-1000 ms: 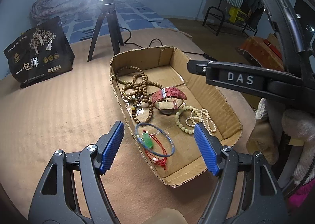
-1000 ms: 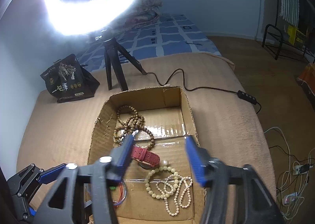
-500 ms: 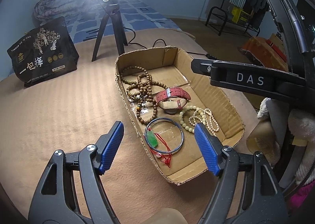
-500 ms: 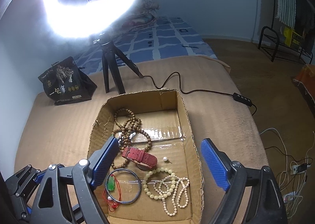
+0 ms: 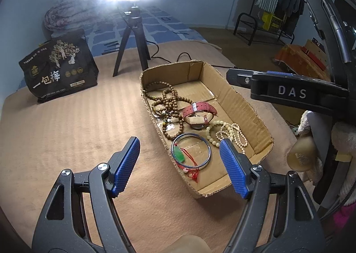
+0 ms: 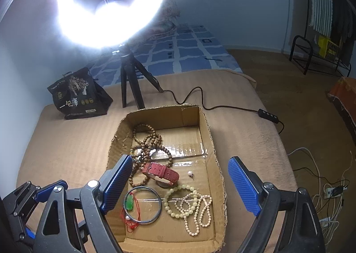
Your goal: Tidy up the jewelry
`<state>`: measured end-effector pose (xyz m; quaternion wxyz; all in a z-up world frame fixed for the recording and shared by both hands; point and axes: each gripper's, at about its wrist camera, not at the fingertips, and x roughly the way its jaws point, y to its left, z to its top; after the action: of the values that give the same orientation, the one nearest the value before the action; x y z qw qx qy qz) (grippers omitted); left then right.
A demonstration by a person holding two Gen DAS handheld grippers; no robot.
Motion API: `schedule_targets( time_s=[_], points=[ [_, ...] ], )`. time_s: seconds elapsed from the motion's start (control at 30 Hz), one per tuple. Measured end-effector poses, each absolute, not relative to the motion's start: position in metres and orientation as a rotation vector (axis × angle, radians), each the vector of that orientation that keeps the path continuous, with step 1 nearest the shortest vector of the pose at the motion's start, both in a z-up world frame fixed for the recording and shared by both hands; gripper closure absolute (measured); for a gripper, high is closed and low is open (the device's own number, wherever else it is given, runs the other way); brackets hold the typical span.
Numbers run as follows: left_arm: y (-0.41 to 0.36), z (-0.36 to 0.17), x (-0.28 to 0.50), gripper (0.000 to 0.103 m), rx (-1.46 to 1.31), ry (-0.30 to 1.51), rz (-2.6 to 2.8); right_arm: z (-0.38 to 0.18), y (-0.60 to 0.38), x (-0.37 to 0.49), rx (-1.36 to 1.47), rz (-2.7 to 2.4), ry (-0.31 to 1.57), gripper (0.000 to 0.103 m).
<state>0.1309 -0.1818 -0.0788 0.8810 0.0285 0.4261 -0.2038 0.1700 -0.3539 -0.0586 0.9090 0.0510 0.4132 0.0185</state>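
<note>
An open cardboard box (image 5: 242,106) sits on the tan blanket. In it lie brown wooden beads (image 5: 169,101), a red-strapped watch (image 5: 200,108), a metal bangle (image 5: 191,134) around a green pendant (image 5: 179,154) on a red cord, a pale bead bracelet (image 5: 211,132) and a pearl necklace (image 5: 233,132). My left gripper (image 5: 179,140) hovers open over the box's near left edge, holding nothing. My right gripper (image 6: 180,158) hangs wide open above the watch (image 6: 163,171) and beads (image 6: 149,141), also holding nothing. A loose pearl stud (image 6: 189,173) lies beside the watch.
A bright ring light on a black tripod (image 6: 131,83) stands behind the box, its cord and switch (image 6: 268,116) trailing right. A black snack bag (image 5: 59,72) stands at the back left. Beyond the blanket's right edge (image 6: 284,159), cables lie on the floor.
The right gripper's jaws have spread much wider. The bangle with the pendant, tilted up before, now lies flat on the box floor. My left gripper has drawn back slightly.
</note>
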Motion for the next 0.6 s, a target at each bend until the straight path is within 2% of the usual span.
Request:
schedule_targets(
  time_s=[0.47,0.6],
  points=[
    [-0.15,-0.044,0.093,0.027,0.046,0.792,-0.4,-0.024,-0.34,0.129,0.069,0.021,0.778,0.01],
    [-0.143,-0.036,0.083,0.027,0.05,0.767,-0.397,-0.014,-0.333,0.114,0.033,0.003,0.75,0.006]
  ],
)
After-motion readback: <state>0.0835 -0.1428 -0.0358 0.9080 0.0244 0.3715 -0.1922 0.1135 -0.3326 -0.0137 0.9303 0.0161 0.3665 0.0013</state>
